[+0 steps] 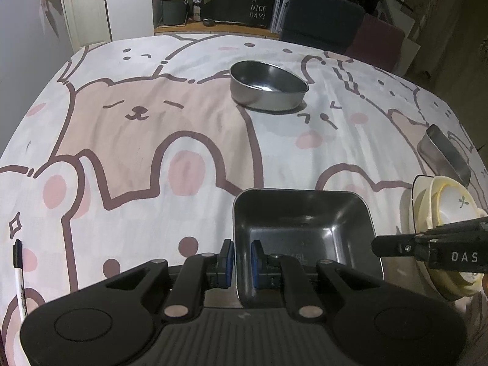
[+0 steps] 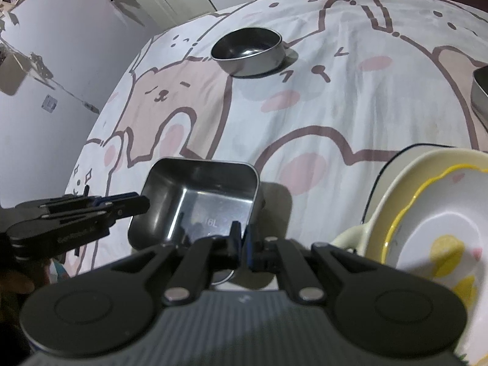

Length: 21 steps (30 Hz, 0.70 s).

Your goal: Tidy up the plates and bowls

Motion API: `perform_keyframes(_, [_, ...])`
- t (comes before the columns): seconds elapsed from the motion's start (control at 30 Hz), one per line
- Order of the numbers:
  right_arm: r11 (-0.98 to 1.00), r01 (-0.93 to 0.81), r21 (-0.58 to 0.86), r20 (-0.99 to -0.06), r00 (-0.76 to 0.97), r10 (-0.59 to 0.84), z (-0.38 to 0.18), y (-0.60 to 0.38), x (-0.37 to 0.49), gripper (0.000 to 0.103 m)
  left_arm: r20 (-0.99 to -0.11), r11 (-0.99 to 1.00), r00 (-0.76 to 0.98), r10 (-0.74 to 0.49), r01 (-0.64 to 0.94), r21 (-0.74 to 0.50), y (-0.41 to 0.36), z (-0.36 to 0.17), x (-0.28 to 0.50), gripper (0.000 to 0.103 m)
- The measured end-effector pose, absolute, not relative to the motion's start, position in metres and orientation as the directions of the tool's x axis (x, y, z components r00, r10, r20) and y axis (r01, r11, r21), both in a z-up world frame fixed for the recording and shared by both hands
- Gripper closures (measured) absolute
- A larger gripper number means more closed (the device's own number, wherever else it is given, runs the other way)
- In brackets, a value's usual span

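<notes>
A square steel container (image 1: 302,228) sits at the near edge of the bear-print tablecloth; it also shows in the right wrist view (image 2: 201,198). My left gripper (image 1: 242,256) is shut on its left wall, one pad inside and one outside. My right gripper (image 2: 242,244) is shut on the container's near right rim. A round steel bowl (image 1: 268,87) stands farther back, also in the right wrist view (image 2: 248,52). A stack of yellow-and-white ceramic bowls and plates (image 1: 448,213) stands right of the container and fills the right of the right wrist view (image 2: 433,219).
Another steel container (image 1: 445,154) sits at the right edge, partly cut off in the right wrist view (image 2: 480,91). A pen (image 1: 19,277) lies at the near left. Chairs and shelves stand beyond the far table edge (image 1: 213,35).
</notes>
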State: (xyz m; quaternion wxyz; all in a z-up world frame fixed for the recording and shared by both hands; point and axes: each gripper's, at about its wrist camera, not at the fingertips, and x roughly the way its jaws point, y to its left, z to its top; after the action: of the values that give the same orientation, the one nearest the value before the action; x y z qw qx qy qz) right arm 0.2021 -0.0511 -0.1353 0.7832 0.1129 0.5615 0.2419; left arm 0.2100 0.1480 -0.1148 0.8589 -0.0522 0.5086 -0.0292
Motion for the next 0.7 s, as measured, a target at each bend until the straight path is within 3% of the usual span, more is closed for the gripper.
perform_keyframes(0.4, [0.866,-0.265,0.423,-0.842,0.237,0.484,-0.1384,-0.0438,0.2025,0.098,-0.874,0.992,0.474,-0.111,-0.002,-0.127,0.1501,-0.1176,0.2103,0.089])
perform_keyframes(0.57, [0.869,-0.258,0.422,-0.844,0.239,0.48,-0.1392,-0.0449,0.203,0.095,-0.875,0.993,0.473,-0.106,0.008,-0.117,0.1473,-0.1168,0.2095,0.067])
perform_keyframes(0.7, [0.87,-0.249,0.426,-0.844,0.237,0.481,-0.1393,-0.0464,0.2032,0.092,-0.871,0.994,0.481,-0.101,0.007,-0.112,0.1475,-0.113,0.2076,0.058])
